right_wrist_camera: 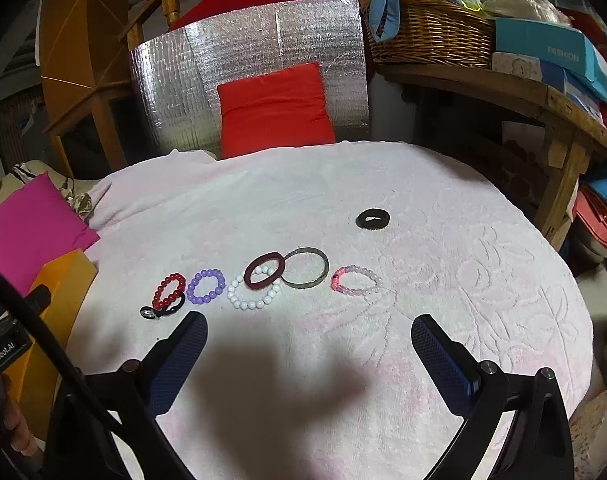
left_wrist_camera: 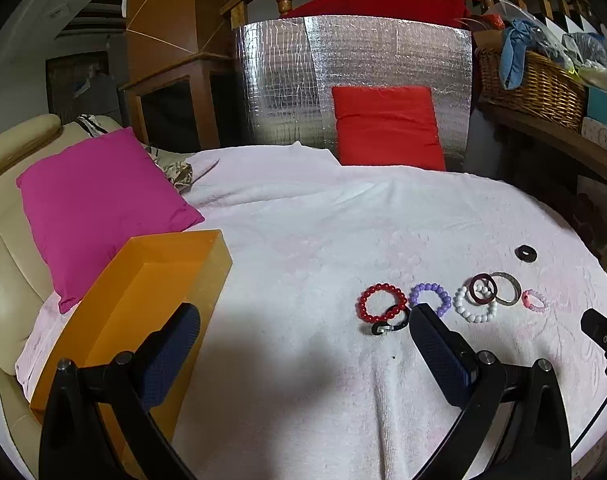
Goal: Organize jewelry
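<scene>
Several bracelets lie in a row on a white-pink towel (left_wrist_camera: 303,220): a red bead bracelet (left_wrist_camera: 381,303) (right_wrist_camera: 168,291), a black ring (left_wrist_camera: 391,320) (right_wrist_camera: 163,311), a purple bead bracelet (left_wrist_camera: 430,298) (right_wrist_camera: 206,286), a white bead bracelet (left_wrist_camera: 474,305) (right_wrist_camera: 253,292), a dark red band (left_wrist_camera: 483,289) (right_wrist_camera: 264,271), a metal bangle (left_wrist_camera: 505,288) (right_wrist_camera: 305,268), a pink bead bracelet (left_wrist_camera: 534,301) (right_wrist_camera: 357,281). A black hair tie (left_wrist_camera: 526,255) (right_wrist_camera: 372,219) lies apart. An orange box (left_wrist_camera: 143,300) (right_wrist_camera: 59,280) stands open at the left. My left gripper (left_wrist_camera: 303,316) and right gripper (right_wrist_camera: 309,328) are open and empty, above the towel in front of the row.
A magenta cushion (left_wrist_camera: 99,208) lies behind the box. A red cushion (left_wrist_camera: 387,126) leans on a silver foil panel (left_wrist_camera: 283,80). A wooden shelf (right_wrist_camera: 503,84) with a wicker basket (right_wrist_camera: 431,32) and boxes stands at the right. The towel's far half is bare.
</scene>
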Available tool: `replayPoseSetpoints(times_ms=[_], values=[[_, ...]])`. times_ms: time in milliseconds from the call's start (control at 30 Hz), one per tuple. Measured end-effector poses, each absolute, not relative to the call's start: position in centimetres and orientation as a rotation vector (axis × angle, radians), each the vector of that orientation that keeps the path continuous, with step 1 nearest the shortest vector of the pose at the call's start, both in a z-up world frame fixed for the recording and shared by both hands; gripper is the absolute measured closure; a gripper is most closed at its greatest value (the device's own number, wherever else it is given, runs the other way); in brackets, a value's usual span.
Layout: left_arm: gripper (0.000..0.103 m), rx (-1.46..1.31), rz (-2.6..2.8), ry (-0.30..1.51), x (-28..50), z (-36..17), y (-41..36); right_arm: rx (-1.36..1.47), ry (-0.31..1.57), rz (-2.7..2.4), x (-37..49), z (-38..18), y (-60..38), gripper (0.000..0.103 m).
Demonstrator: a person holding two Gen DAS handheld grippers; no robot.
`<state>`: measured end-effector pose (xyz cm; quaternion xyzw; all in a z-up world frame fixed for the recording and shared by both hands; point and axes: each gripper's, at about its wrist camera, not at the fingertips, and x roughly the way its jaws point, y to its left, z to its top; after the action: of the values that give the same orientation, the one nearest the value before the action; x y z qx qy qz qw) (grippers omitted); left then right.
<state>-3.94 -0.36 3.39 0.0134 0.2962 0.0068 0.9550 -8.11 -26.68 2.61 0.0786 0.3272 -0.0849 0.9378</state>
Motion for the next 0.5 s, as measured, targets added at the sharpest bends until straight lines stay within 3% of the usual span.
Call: replayPoseSetpoints(times_ms=[500], values=[[0.000, 0.033, -0.014, 0.639, -3.2, 2.2, -1.3, 0.170, 0.682, -0.178, -7.5, 2.1, -27.5, 0.000]])
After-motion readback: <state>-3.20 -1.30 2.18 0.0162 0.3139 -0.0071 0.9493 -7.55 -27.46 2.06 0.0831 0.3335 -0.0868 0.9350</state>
